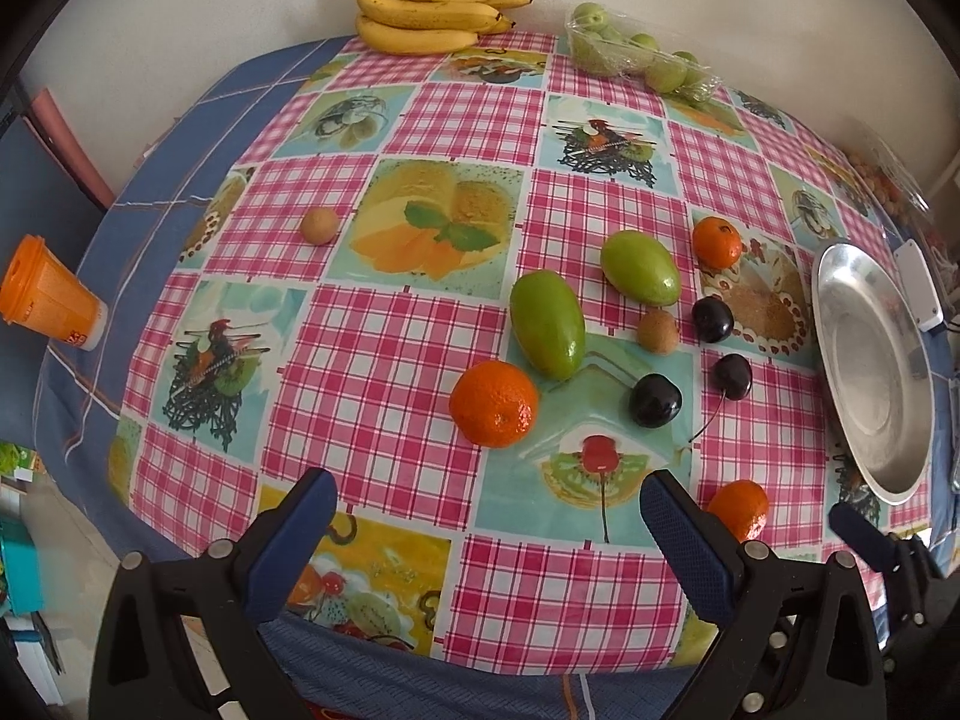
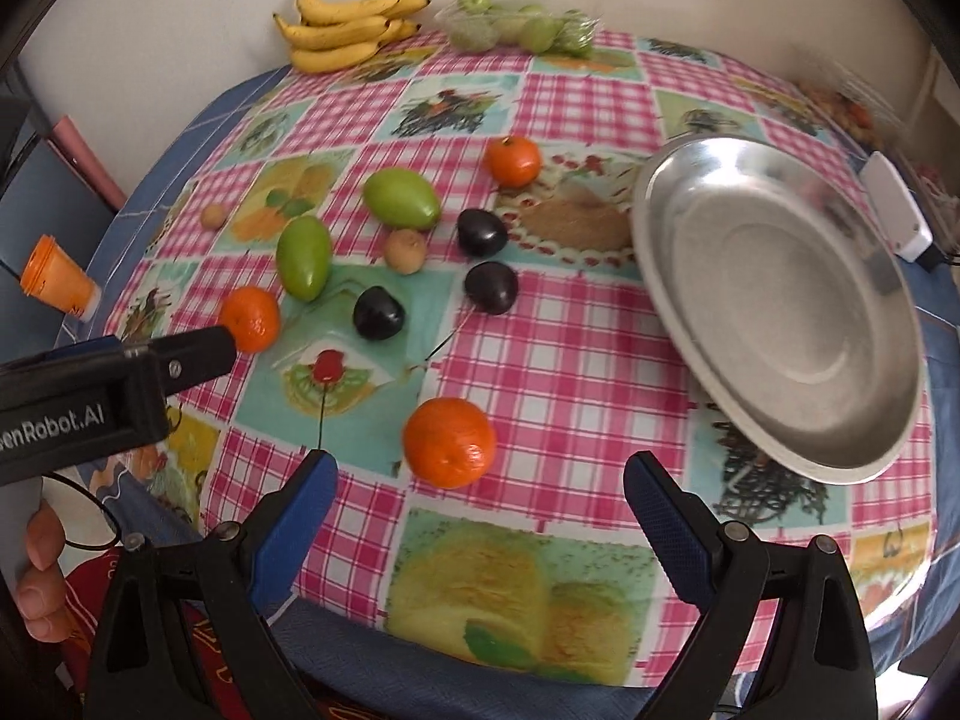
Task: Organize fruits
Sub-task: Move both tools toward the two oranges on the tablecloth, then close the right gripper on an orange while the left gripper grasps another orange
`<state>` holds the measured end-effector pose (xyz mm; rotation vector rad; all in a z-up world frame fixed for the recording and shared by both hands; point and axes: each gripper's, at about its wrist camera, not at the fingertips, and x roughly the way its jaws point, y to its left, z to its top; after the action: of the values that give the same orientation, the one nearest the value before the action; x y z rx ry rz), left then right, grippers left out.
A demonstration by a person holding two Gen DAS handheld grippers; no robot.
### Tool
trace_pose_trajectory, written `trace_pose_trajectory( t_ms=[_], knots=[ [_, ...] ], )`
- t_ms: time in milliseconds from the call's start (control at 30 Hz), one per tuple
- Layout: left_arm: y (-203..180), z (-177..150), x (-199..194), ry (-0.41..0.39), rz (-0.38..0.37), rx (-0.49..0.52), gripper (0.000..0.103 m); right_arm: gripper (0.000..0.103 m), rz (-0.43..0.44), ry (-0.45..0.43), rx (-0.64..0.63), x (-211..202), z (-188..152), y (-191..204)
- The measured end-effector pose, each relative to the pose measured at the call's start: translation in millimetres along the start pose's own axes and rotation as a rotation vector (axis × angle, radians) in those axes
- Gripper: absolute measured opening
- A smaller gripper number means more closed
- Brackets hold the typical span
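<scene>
Right gripper (image 2: 474, 483) hangs low over the near table edge, jaws spread wide, nothing between them, and a tangerine (image 2: 449, 443) sits just ahead of the gap. Left gripper (image 1: 483, 495) is spread wide too, empty, with another tangerine (image 1: 494, 403) lying just beyond its fingertips. Out from there: two green mangoes (image 1: 547, 324) side by side, three dark cherries (image 1: 655, 400) near them, a small brown fruit (image 1: 657, 330) between mango and cherries, and a third tangerine (image 1: 717, 242) farther back. The empty metal plate (image 2: 780, 300) rests at the right, apart from the loose fruit. A lone brown fruit (image 1: 319, 226) sits off left. Against the far wall, bananas (image 1: 435, 9) and a bag of green fruit (image 1: 636, 54).
</scene>
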<state>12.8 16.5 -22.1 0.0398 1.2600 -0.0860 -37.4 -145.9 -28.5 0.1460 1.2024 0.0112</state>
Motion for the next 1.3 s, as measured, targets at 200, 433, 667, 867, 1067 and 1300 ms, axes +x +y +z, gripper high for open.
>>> trace_pose_trajectory(
  t_ms=[200, 433, 667, 867, 1067, 1300],
  knots=[
    [5.3, 9.3, 11.3, -0.031, -0.010, -0.009, 0.101, 0.087, 0.028, 0.023, -0.004, 11.9, 4.7, 4.3],
    [7.0, 20.1, 25.6, -0.035, 0.004, 0.019, 0.090, 0.064, 0.032, 0.057, -0.003, 21.1, 6.4, 9.8],
    [2.0, 29.3, 36.1, -0.018, -0.012, 0.037, 0.074, 0.039, 0.039, 0.063, 0.006, 22.6, 6.5, 8.1],
    [3.3, 31.4, 48.4, 0.036, -0.041, 0.030, 0.043, 0.039, 0.037, 0.056, 0.005, 22.2, 5.9, 9.7],
    [7.6, 31.0, 43.2, 0.027, -0.065, 0.007, 0.041, 0.038, 0.048, 0.018, 0.013, 13.6, 5.7, 9.0],
    [5.9, 30.6, 19.0, -0.014, -0.089, 0.015, 0.041, 0.038, 0.076, -0.034, 0.052, -1.6, 11.6, 0.7]
  ],
)
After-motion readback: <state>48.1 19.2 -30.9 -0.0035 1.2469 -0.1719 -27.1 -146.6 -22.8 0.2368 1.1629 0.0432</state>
